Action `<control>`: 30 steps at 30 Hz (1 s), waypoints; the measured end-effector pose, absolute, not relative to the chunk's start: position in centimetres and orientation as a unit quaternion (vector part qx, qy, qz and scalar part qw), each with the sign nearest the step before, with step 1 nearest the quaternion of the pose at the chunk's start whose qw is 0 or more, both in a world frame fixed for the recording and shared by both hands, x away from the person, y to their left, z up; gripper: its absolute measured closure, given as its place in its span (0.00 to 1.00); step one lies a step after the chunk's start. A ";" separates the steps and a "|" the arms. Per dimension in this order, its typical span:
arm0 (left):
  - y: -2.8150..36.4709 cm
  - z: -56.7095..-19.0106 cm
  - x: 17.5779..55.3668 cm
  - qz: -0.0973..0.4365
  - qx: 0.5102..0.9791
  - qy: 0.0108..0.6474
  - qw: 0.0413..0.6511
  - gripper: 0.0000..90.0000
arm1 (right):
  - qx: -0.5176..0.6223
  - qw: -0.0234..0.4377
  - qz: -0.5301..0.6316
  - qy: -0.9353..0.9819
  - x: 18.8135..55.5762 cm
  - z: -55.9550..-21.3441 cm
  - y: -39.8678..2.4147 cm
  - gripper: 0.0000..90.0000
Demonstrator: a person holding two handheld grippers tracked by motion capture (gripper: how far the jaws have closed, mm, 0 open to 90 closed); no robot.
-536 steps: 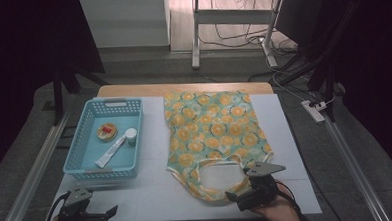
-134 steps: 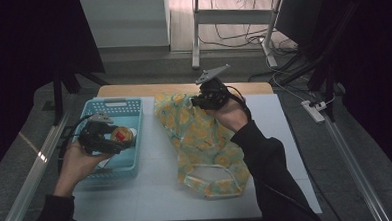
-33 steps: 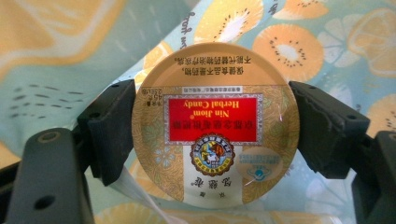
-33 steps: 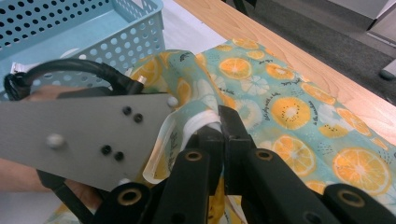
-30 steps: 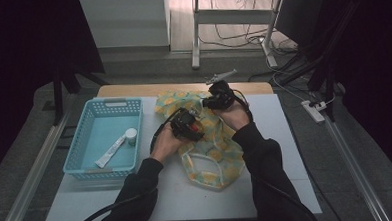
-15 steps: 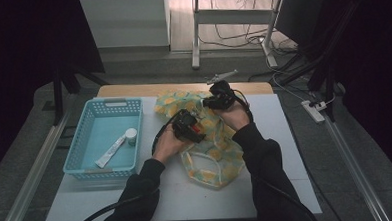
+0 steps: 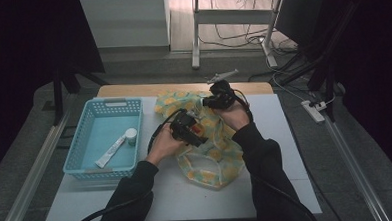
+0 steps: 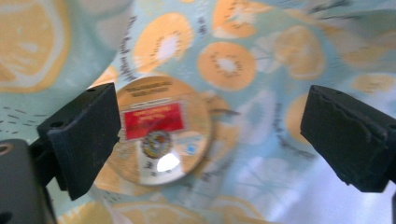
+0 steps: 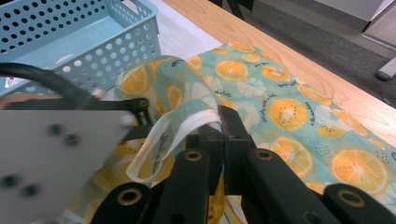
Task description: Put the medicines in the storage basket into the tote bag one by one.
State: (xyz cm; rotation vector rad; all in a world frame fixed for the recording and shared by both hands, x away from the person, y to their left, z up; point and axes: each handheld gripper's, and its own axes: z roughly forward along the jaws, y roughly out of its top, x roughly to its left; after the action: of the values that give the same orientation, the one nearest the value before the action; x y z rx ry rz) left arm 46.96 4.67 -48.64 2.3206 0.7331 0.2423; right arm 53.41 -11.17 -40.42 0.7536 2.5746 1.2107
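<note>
A fabric bag (image 7: 211, 155) printed with orange slices lies mid-table. My right gripper (image 7: 207, 103) is shut on its white-lined rim (image 9: 187, 126) and holds the mouth up; in the right gripper view the jaws (image 9: 220, 116) pinch the fabric. My left gripper (image 7: 199, 135) reaches into the opening. Its jaws (image 8: 210, 140) have just been opening and stand wide apart. A round tin (image 8: 161, 126) with a red label lies loose on the bag's lining (image 8: 261, 70), close by one jaw, with neither pad pressing on it.
A light blue perforated basket (image 7: 105, 129) stands at the left and holds a white tube (image 7: 110, 151). Its wall (image 9: 93, 42) shows in the right gripper view. The table's wooden far edge (image 7: 133, 89) runs behind the white mat (image 7: 285, 136).
The left gripper has moved from the basket to the bag's mouth, where it has lifted slightly. The tin, earlier in the basket, now lies in the bag. The right gripper holds still.
</note>
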 end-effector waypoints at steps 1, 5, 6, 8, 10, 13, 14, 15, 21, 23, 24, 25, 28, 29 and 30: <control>4.6 -48.4 46.7 0.094 0.892 0.280 0.343 0.06 | 0.255 0.099 0.409 0.870 53.4 -40.4 -11.2 0.99; 4.8 -47.7 45.8 0.093 0.890 0.277 0.351 0.06 | 0.256 0.099 0.409 0.870 53.4 -40.5 -11.1 0.99; 4.9 -47.5 45.6 0.091 0.889 0.276 0.354 0.06 | 0.256 0.099 0.409 0.870 53.4 -40.5 -11.1 0.99; 5.2 -47.1 45.2 0.089 0.888 0.276 0.357 0.05 | 0.256 0.099 0.408 0.871 53.4 -40.5 -11.1 0.99; 5.4 -46.8 44.8 0.083 0.886 0.276 0.364 0.05 | 0.257 0.099 0.409 0.870 53.4 -40.5 -11.1 0.99; 5.9 -46.4 44.3 0.075 0.880 0.279 0.377 0.04 | 0.257 0.098 0.409 0.870 53.4 -40.5 -11.1 0.99; 6.1 -46.3 44.1 0.071 0.879 0.279 0.380 0.03 | 0.256 0.099 0.409 0.871 53.4 -40.5 -11.1 0.99; 6.2 -46.1 43.9 0.071 0.877 0.282 0.381 0.02 | 0.255 0.099 0.408 0.871 53.4 -40.5 -11.1 0.99; 7.6 -45.2 42.7 0.074 0.869 0.289 0.394 0.01 | 0.253 0.100 0.410 0.871 53.2 -40.4 -11.1 0.99; 8.1 -44.9 42.3 0.076 0.867 0.292 0.396 0.01 | 0.251 0.099 0.411 0.871 53.2 -40.4 -11.1 0.98; 8.4 -44.8 42.1 0.077 0.866 0.293 0.397 0.00 | 0.250 0.099 0.411 0.871 53.1 -40.4 -11.0 0.98; 8.6 -44.6 41.8 0.079 0.864 0.295 0.400 0.00 | 0.249 0.099 0.412 0.871 53.1 -40.4 -11.0 0.98; 9.6 -44.3 41.4 0.079 0.860 0.300 0.405 0.00 | 0.247 0.098 0.413 0.871 53.0 -40.4 -11.0 0.98; 9.9 -44.2 41.3 0.079 0.860 0.301 0.405 0.00 | 0.247 0.097 0.413 0.871 53.0 -40.3 -11.0 0.98; 10.3 -44.1 41.2 0.077 0.859 0.303 0.405 0.00 | 0.247 0.097 0.413 0.871 53.0 -40.4 -11.0 0.98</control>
State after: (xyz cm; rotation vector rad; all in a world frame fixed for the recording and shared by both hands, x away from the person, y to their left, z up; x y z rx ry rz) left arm 41.21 10.28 -44.11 2.1689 0.7635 0.1949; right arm 52.96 -10.96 -40.35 0.7313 2.5791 1.2239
